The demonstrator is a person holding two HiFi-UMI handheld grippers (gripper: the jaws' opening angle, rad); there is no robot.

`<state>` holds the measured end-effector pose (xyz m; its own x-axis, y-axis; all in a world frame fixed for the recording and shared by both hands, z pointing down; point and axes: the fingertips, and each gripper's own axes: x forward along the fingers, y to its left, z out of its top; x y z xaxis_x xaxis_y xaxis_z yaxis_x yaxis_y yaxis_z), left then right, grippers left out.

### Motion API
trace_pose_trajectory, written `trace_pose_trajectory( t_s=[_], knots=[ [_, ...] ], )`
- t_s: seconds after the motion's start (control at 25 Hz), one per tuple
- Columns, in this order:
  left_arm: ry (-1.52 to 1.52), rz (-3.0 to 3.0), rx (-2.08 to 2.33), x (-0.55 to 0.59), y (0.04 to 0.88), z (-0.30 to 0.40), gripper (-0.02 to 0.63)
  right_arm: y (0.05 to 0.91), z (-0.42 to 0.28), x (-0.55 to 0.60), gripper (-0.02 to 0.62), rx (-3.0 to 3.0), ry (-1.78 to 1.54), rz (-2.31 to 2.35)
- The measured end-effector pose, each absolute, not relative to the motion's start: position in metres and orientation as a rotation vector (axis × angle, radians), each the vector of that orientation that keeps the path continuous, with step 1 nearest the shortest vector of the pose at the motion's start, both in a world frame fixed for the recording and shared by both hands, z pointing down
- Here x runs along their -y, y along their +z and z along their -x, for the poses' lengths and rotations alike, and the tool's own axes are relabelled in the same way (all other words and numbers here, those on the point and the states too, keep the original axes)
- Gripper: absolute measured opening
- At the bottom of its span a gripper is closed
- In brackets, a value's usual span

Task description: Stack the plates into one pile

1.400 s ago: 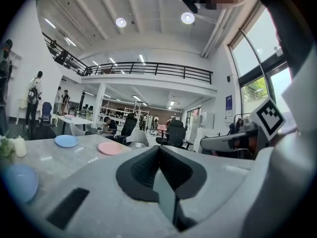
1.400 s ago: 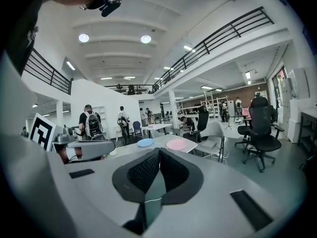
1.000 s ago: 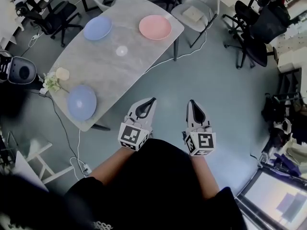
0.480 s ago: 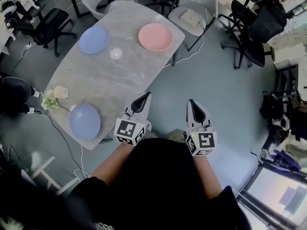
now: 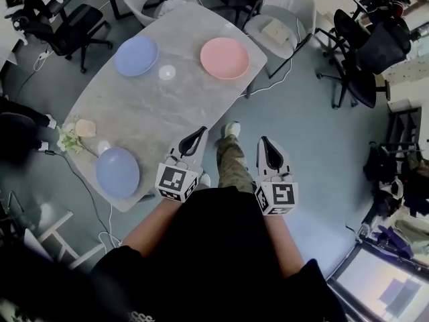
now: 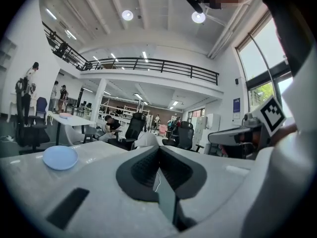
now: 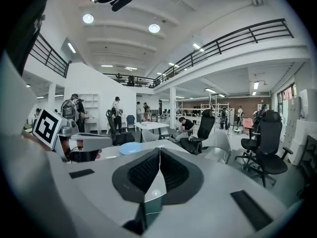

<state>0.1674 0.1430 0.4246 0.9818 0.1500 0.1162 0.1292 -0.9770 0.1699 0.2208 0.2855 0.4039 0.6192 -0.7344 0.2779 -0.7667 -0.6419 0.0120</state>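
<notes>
Left gripper (image 5: pixel 199 132) and right gripper (image 5: pixel 265 140), both pressed together and empty, have neared the tabletop (image 5: pixel 157 113); the near blue plate (image 5: pixel 118 172) lies unstacked.

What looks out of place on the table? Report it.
Nothing stands out. The far blue plate, pink plate and near blue plate lie flat and apart on the table, nothing spilled or broken.

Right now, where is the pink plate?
In the head view, the pink plate lies near the far right corner of the table, to the right of a blue plate.
</notes>
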Motion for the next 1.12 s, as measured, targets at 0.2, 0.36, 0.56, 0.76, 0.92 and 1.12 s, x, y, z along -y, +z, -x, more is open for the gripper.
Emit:
trace_pose_trajectory(
  t_s=[0.2, 0.36, 0.56, 0.76, 0.92, 1.12],
  knots=[
    [0.311, -2.951, -0.117, -0.123, 0.446, -0.201, 0.015, 0.42, -0.27, -0.264, 0.012, 1.319, 0.398, -2.74],
    [0.37, -2.931, -0.065, -0.102, 0.456, -0.237, 0.015, 0.437, -0.317, -0.24, 0.012, 1.378, 0.471, -2.75],
    [0.506, -2.884, 0.009, -0.071, 0.479, -0.295, 0.015, 0.457, -0.39, -0.21, 0.012, 1.454, 0.606, -2.739],
    [0.608, -2.813, 0.078, -0.035, 0.504, -0.344, 0.017, 0.472, -0.451, -0.186, 0.012, 1.481, 0.696, -2.696],
    [0.597, -2.724, 0.078, -0.02, 0.522, -0.381, 0.017, 0.498, -0.493, -0.176, 0.012, 1.476, 0.798, -2.661],
    [0.646, -2.611, 0.189, 0.012, 0.561, -0.416, 0.017, 0.546, -0.536, -0.16, 0.014, 1.464, 0.939, -2.595]
  ],
)
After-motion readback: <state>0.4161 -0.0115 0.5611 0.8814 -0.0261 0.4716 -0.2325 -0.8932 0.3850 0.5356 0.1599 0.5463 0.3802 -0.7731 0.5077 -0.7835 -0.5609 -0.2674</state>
